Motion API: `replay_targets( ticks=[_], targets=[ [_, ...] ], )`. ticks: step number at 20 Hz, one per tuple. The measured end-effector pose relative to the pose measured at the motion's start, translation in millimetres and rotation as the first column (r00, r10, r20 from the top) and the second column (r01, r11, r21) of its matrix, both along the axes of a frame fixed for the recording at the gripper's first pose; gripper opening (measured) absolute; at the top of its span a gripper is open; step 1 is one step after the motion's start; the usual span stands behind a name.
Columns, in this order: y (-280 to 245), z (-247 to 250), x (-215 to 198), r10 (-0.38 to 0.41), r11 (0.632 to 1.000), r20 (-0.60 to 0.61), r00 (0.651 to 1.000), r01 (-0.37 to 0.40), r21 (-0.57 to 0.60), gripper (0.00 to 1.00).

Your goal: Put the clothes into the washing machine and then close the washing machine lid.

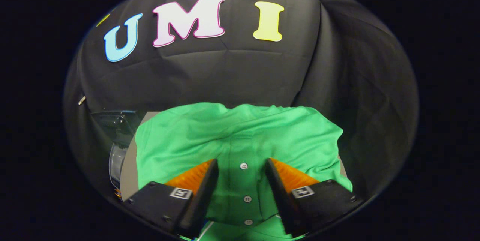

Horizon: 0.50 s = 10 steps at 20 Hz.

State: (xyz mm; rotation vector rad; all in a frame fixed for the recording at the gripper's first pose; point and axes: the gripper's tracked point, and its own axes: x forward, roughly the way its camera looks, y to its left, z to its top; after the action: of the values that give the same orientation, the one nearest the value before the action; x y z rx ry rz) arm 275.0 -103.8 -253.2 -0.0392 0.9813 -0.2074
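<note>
**A:** Gripper [242, 164] status at that moment?

**B:** Fingers were spread apart, nothing pinched. Button strip of the green shirt [240, 136] ran straight down the gap between them. Three white buttons [244, 165] sat in that gap, one behind the other, roughly centred. Both fingers were low over the cloth, but I couldn't tell whether the tips were touching it.

**A:** Where was the shirt?

**B:** Spread out flat on a grey table [126, 169], under and ahead of the fingers. It covered most of the tabletop. Only a bare strip of table showed past the shirt's left edge, plus a sliver on the right. Fabric had soft folds across the far half; far edge was rumpled and lay close to the black cloth wall [225, 76].

**A:** Washing machine?

**B:** Something sat off the table's left side, beyond the left finger: dark glossy top part with a clear rounded plastic piece [115, 160] below it. Too distorted and cut off there to say what it was. It was apart from the shirt, with the bare table strip between them.

**A:** Anything else near the fingers?

**B:** No. Just shirt below and between them.
</note>
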Motion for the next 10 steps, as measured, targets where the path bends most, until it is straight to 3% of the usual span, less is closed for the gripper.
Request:
replay_targets(
  ticks=[3, 4, 6, 10],
  targets=[
    [-5.2, 0.5, -0.7, -0.001, 1.0, -0.007, 1.0, 0.001, 0.001, 0.23],
    [-6.4, 0.8, -0.9, -0.01, 1.0, 0.005, 1.0, 0.01, 0.022, 0.22],
    [-3.6, 1.5, 1.2, -0.023, 0.998, 0.019, 1.0, 0.022, 0.062, 0.05],
    [-3.4, 4.1, 0.2, -0.021, 0.996, 0.043, 0.999, 0.017, 0.088, 0.05]
  ],
)
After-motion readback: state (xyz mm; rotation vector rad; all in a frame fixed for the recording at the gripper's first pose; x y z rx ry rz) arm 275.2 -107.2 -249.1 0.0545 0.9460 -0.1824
